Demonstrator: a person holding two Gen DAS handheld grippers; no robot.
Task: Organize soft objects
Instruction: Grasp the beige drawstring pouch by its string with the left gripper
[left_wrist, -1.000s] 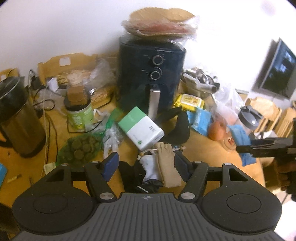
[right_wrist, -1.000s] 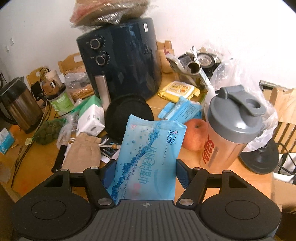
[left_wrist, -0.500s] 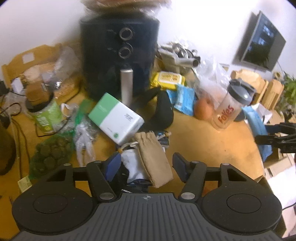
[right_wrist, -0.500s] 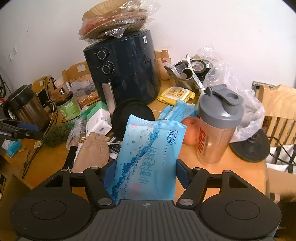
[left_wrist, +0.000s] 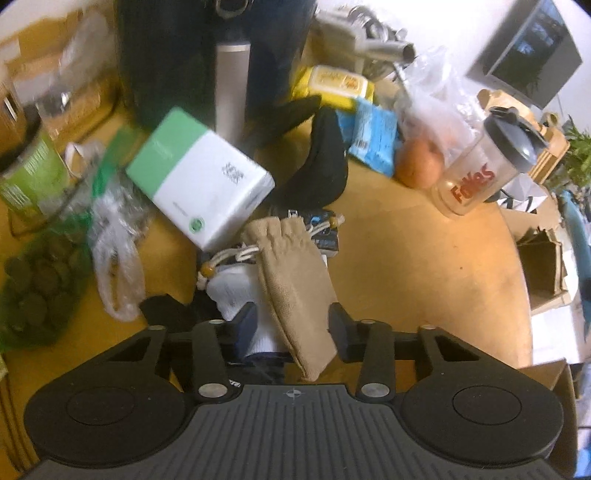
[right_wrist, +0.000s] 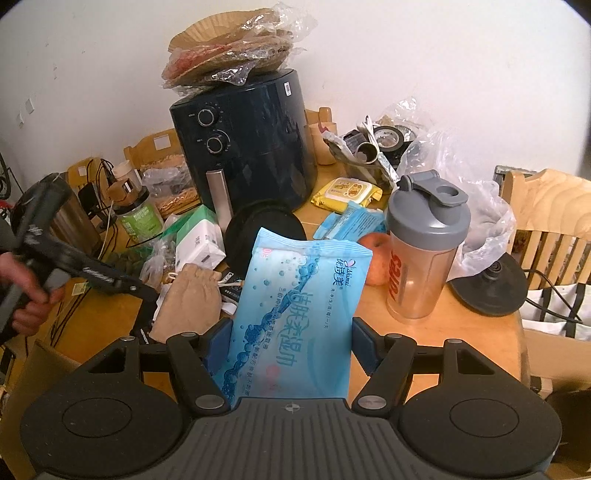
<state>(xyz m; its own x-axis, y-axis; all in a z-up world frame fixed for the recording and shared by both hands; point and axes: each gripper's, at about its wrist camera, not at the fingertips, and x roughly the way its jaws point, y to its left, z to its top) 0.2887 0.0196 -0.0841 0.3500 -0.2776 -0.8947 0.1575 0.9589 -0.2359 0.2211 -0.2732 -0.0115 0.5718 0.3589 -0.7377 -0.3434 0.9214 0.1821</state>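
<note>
Left tongs (left_wrist: 291, 325) point steeply downward; jaws are closing, with a tan pouch (left_wrist: 295, 291) between the pads. A hand (right_wrist: 26, 291) grips the handle. Right tongs (right_wrist: 291, 341) angle downward, jaws clamped on a blue wipes pack (right_wrist: 299, 317).

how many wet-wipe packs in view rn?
3. A large blue wipes pack held upright in the right gripper; a yellow pack on the table right of the air fryer; a smaller blue pack just in front of it. Clutter may hide more.
</note>
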